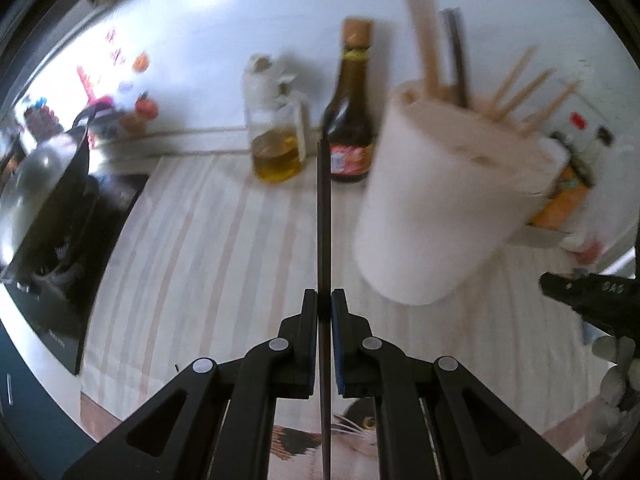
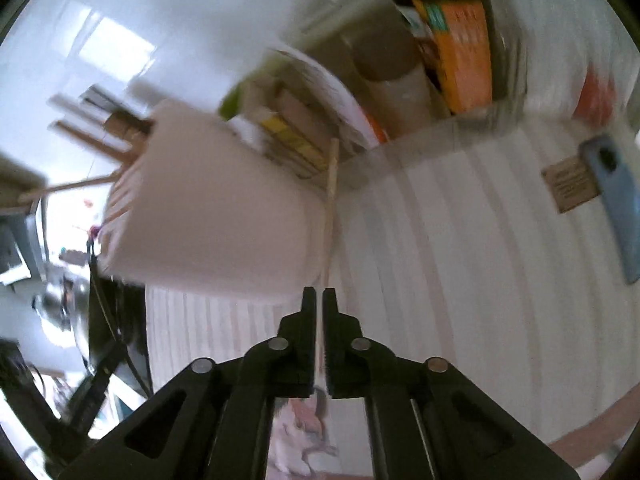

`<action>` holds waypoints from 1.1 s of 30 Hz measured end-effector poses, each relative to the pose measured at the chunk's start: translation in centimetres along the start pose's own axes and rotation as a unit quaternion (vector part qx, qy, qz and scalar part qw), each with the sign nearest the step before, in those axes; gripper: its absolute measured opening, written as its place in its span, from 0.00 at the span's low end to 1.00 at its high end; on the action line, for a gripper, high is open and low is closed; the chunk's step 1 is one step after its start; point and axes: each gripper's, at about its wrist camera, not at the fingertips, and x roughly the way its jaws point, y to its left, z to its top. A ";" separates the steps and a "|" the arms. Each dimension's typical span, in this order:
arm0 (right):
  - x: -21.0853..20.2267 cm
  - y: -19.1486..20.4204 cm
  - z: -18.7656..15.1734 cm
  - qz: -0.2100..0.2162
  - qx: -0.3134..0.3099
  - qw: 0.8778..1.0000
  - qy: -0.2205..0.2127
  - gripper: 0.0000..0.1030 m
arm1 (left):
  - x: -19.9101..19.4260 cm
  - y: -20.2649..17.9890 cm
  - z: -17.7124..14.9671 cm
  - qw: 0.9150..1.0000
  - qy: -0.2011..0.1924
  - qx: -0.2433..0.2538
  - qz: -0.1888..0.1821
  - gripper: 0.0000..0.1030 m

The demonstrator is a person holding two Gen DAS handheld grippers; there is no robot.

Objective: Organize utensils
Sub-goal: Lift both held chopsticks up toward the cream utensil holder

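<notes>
Clamped in my left gripper (image 1: 324, 300): one dark chopstick (image 1: 323, 216), long axis running up frame centre. White utensil holder (image 1: 436, 204) stands upper right of it, near, already bristling with wooden chopsticks (image 1: 532, 96). My right gripper (image 2: 319, 300) pinches a pale wooden chopstick (image 2: 330, 204); holder (image 2: 208, 216) lies left, closer. Striped cloth (image 1: 208, 248) offers open room.

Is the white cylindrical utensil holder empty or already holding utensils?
Holding utensils. In the left wrist view the white cylindrical utensil holder has pale wooden chopsticks and a wide wooden handle sticking out of its top.
</notes>
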 end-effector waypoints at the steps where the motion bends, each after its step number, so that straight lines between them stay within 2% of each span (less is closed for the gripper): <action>1: 0.7 -0.5 0.3 0.007 0.012 1.000 -0.003 0.07 | 0.9 0.3 0.0 1.000 0.007 -0.003 0.010 0.04; 4: 3.0 -1.6 1.4 0.024 0.047 0.999 -0.001 0.09 | 3.1 0.7 0.1 0.999 0.024 -0.010 0.028 0.04; 7: 5.1 -2.8 2.3 -0.014 0.075 0.997 0.013 0.09 | 5.0 1.0 0.3 0.998 0.043 -0.019 0.036 0.04; 12: 5.7 -4.8 2.5 -0.036 0.120 0.992 0.028 0.10 | 6.7 1.2 0.1 0.997 0.063 -0.021 0.037 0.04; 14: 6.1 -4.8 2.9 -0.044 0.118 0.991 0.031 0.25 | 7.3 1.2 -0.2 0.997 0.072 -0.021 0.036 0.04; 16: 6.9 -4.0 3.4 -0.075 0.097 0.992 0.036 0.37 | 7.7 1.3 -0.4 0.996 0.078 -0.020 0.037 0.04; 17: 7.7 -3.4 3.7 -0.102 0.078 0.991 0.048 0.40 | 7.9 1.2 -0.5 0.996 0.081 -0.019 0.036 0.04; 19: 9.0 -2.6 3.7 -0.131 0.057 0.988 0.066 0.40 | 8.2 1.3 -0.8 0.995 0.087 -0.021 0.033 0.04; 21: 10.7 -1.9 3.4 -0.164 0.036 0.981 0.100 0.38 | 8.4 1.3 -1.0 0.995 0.092 -0.024 0.030 0.04; 22: 11.2 -1.7 3.0 -0.171 0.028 0.979 0.108 0.31 | 8.4 1.4 -1.2 0.995 0.094 -0.024 0.028 0.04; 23: 11.5 -1.0 2.8 -0.188 0.001 0.977 0.103 0.19 | 8.3 1.4 -1.3 0.995 0.096 -0.025 0.026 0.04; 24: 11.8 -0.4 2.5 -0.209 -0.026 0.972 0.106 0.13 | 8.3 1.5 -1.4 0.995 0.097 -0.025 0.024 0.04; 27: 12.1 0.1 1.7 -0.206 -0.065 0.968 0.131 0.12 | 8.0 1.6 -1.9 0.994 0.100 -0.026 0.016 0.04; 33: 11.4 -0.3 -2.8 -0.192 -0.154 0.946 0.212 0.07 | 7.1 0.8 -3.9 0.994 0.112 -0.019 -0.006 0.04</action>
